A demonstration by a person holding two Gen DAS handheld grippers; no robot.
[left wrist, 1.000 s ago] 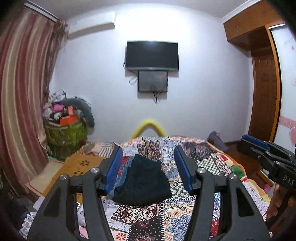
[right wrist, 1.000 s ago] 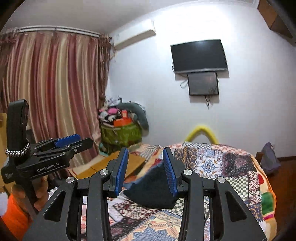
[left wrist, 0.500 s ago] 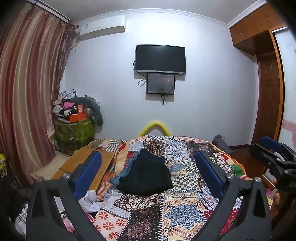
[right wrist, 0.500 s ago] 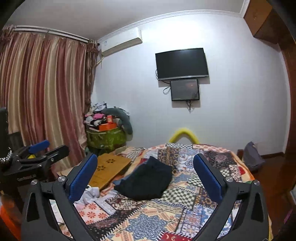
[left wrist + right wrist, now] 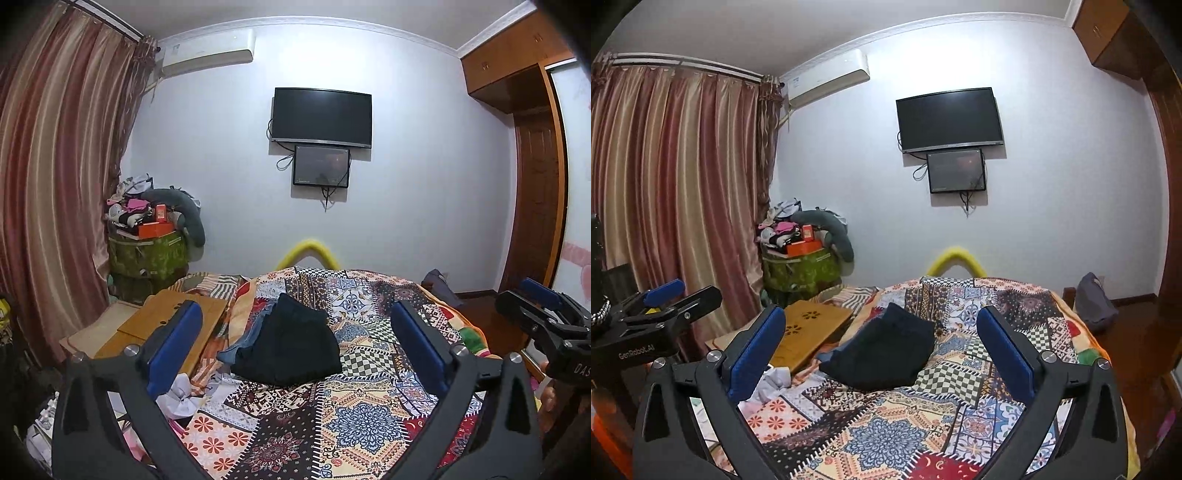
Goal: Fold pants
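Dark folded pants (image 5: 291,343) lie on the patchwork bedspread (image 5: 354,417), resting on a bit of blue cloth at their left. They also show in the right wrist view (image 5: 886,354). My left gripper (image 5: 295,350) is open and empty, held well back from the pants. My right gripper (image 5: 882,349) is open and empty too, also well back from them. The right gripper shows at the right edge of the left wrist view (image 5: 543,314); the left gripper shows at the left edge of the right wrist view (image 5: 661,302).
A wooden lap table (image 5: 809,332) lies left of the bed beside white crumpled cloth (image 5: 181,391). A green hamper (image 5: 147,258) piled with clutter stands by the curtain. A TV (image 5: 321,114) hangs on the far wall. A wardrobe (image 5: 535,177) is at the right.
Both grippers opened wide, from nearly closed a second ago. Both pulled back and up from the pants, so more of the bed and room shows.
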